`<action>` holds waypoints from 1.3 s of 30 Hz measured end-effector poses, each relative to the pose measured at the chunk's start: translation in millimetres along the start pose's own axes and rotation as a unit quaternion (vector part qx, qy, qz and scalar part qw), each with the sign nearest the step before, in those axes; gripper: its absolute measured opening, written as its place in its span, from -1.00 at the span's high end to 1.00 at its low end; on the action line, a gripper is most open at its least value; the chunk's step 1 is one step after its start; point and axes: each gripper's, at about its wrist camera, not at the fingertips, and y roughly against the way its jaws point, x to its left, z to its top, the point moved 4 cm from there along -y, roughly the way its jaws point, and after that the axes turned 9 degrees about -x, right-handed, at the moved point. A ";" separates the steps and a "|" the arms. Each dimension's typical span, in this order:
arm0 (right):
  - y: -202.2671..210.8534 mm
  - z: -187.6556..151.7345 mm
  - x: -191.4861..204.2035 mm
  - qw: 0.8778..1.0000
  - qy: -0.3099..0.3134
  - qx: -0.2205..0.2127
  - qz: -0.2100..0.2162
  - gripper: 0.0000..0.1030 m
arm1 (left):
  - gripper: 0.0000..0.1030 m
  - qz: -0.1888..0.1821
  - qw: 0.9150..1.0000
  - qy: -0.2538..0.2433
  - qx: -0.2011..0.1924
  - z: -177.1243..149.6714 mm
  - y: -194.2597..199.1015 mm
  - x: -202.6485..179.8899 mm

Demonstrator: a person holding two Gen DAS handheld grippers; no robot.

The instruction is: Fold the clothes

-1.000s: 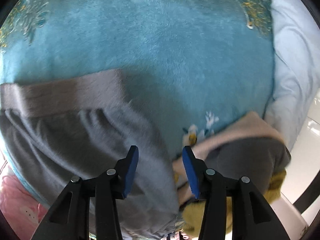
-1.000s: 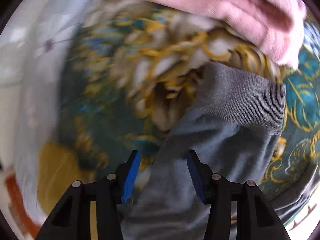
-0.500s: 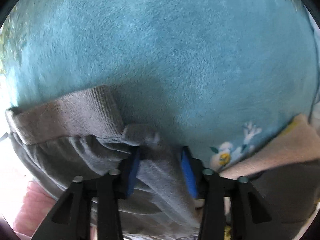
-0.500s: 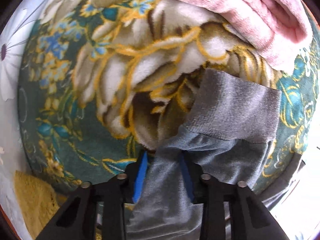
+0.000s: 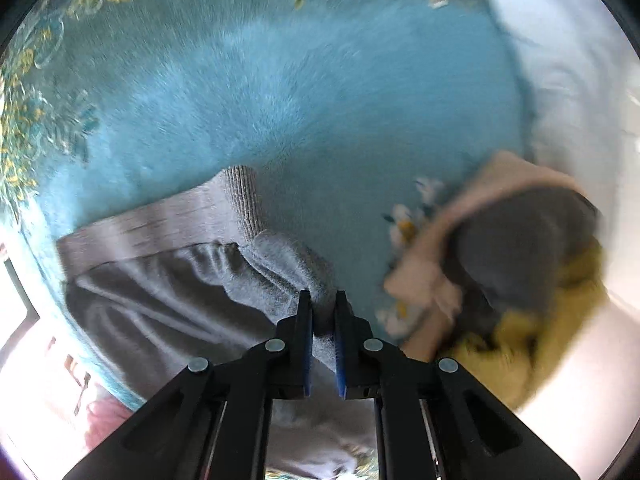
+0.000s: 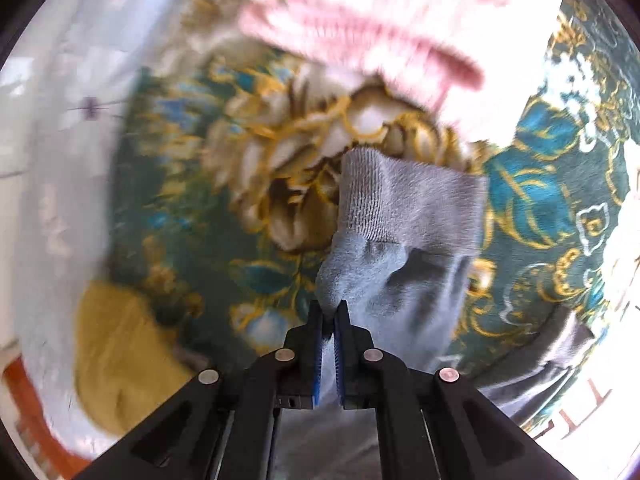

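While both views are smeared by motion, each gripper plainly has grey cloth pinched between its blue pads. Seen from the left wrist, the left gripper (image 5: 322, 300) has its jaws clenched on a bunched fold of the grey garment (image 5: 168, 280), just beside the ribbed band (image 5: 244, 204) that runs along the garment's upper edge. That garment lies on a teal blanket (image 5: 304, 92), spread out to the left of the gripper. To the right of the garment, apart from it, sits a heap of other clothes: a beige piece (image 5: 432, 276), a dark grey piece (image 5: 520, 248) and a yellow piece (image 5: 532, 344), with a pale sheet (image 5: 568, 64) beyond the blanket's edge. Seen from the right wrist, the right gripper (image 6: 328, 312) is likewise closed tight on a gathered edge of the grey garment (image 6: 404, 280), below its ribbed cuff (image 6: 404, 200), which lies on the blanket's flowered part (image 6: 280, 160). Above the cuff lies a pink garment (image 6: 384, 20), possibly touching it, though the blur makes that hard to judge. Left of the grey garment a yellow cloth (image 6: 116, 352) rests on a white sheet (image 6: 60, 140).
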 end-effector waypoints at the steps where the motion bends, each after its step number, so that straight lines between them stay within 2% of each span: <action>1: 18.1 -3.5 -3.6 1.000 0.004 -0.006 0.022 0.90 | 0.84 -0.022 1.000 -0.013 -0.009 -6.8 18.3 5.0; 4: 62.3 -23.2 -17.8 0.996 0.037 -0.032 0.074 0.90 | 0.84 -0.067 0.995 -0.065 -0.039 -28.4 66.6 28.8; 6: 78.2 -34.5 -32.3 0.995 0.054 -0.039 0.076 0.90 | 0.83 -0.058 0.996 -0.062 -0.035 -45.9 62.9 54.4; 8: 69.8 -46.2 -58.9 0.996 0.057 -0.037 0.052 0.90 | 0.83 -0.047 0.997 -0.059 -0.030 -62.8 58.3 80.3; 10: 55.5 -60.4 -92.3 0.999 0.045 -0.025 0.015 0.90 | 0.84 -0.003 0.999 -0.034 -0.015 -63.6 31.3 113.9; 12: 36.3 -73.7 -123.9 1.000 0.013 -0.009 -0.014 0.90 | 0.84 0.023 1.000 -0.014 -0.007 -71.6 14.0 137.2; 14: 32.7 -81.5 -130.9 1.000 0.016 -0.008 -0.024 0.90 | 0.84 0.037 0.999 -0.013 -0.004 -77.7 6.4 147.9; 15: 31.5 -85.3 -133.1 0.999 0.021 -0.008 -0.029 0.90 | 0.84 0.034 0.999 -0.017 -0.007 -78.9 7.6 148.5; 19: 47.3 -90.2 -132.0 0.999 0.039 -0.031 -0.019 0.90 | 0.84 -0.034 0.997 -0.056 -0.041 -77.2 38.1 137.3; 21: 58.9 -93.0 -135.5 0.998 0.041 -0.043 -0.016 0.90 | 0.84 -0.037 0.997 -0.055 -0.042 -74.7 39.0 143.5; 23: 66.8 -98.7 -143.0 0.998 0.041 -0.049 -0.022 0.90 | 0.84 -0.028 0.998 -0.048 -0.036 -75.6 30.3 156.1; 26: 48.3 -111.2 -156.4 0.996 0.042 -0.037 -0.063 0.90 | 0.83 0.012 0.999 -0.047 -0.019 -80.3 1.5 178.5; 28: 34.5 -116.6 -160.4 0.996 0.039 -0.028 -0.081 0.90 | 0.81 0.022 0.999 -0.043 -0.008 -79.7 -14.3 185.4; 33: 23.2 -121.0 -156.6 0.993 0.052 -0.032 -0.102 0.90 | 0.58 0.073 0.996 -0.052 0.007 -73.5 -32.4 194.6; 35: 24.2 -120.7 -156.4 0.993 0.053 -0.034 -0.104 0.90 | 0.26 0.081 0.995 -0.051 0.008 -69.9 -37.9 198.8; 36: 24.9 -120.7 -157.6 0.993 0.051 -0.035 -0.104 0.90 | 0.23 0.084 0.995 -0.049 0.008 -68.2 -40.7 200.9; 39: 25.0 -121.2 -163.2 0.993 0.045 -0.037 -0.103 0.89 | 0.22 0.064 0.998 -0.017 0.009 -65.5 -49.8 205.5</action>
